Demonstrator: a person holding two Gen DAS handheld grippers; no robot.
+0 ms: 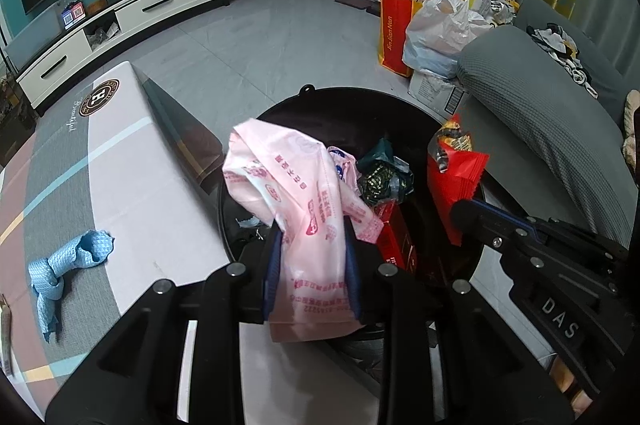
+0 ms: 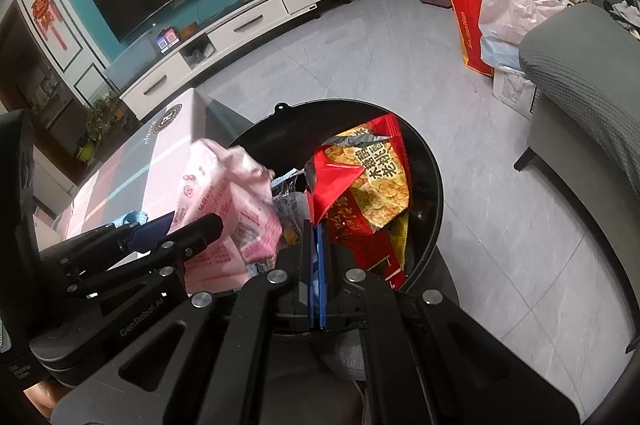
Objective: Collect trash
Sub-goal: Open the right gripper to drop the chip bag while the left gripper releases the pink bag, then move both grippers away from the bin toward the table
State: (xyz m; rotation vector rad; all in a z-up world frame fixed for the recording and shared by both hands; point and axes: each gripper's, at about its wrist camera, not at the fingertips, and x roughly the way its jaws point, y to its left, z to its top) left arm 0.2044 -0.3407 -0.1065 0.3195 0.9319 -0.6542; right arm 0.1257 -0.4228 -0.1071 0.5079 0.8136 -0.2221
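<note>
My left gripper [image 1: 312, 229] is shut on a crumpled pink printed plastic bag [image 1: 304, 185] and holds it over the near left part of a round black bin [image 1: 308, 91]. My right gripper [image 2: 316, 225] is shut on the corner of a red and yellow snack wrapper [image 2: 368, 177], which hangs over the bin's [image 2: 436, 185] right side. The left wrist view shows the right gripper [image 1: 460, 213] with the red wrapper [image 1: 456, 177] at the bin's right edge. The right wrist view shows the left gripper [image 2: 188, 229] with the pink bag [image 2: 228, 209] on the left.
Inside the bin lie a dark green wrapper [image 1: 384, 173] and a red box [image 1: 396, 241]. A table with a patterned cover [image 1: 120, 153] stands left of the bin, with a blue cloth [image 1: 68, 265] on it. A grey sofa [image 1: 520, 97] is on the right, with shopping bags [image 1: 436, 25] beyond it.
</note>
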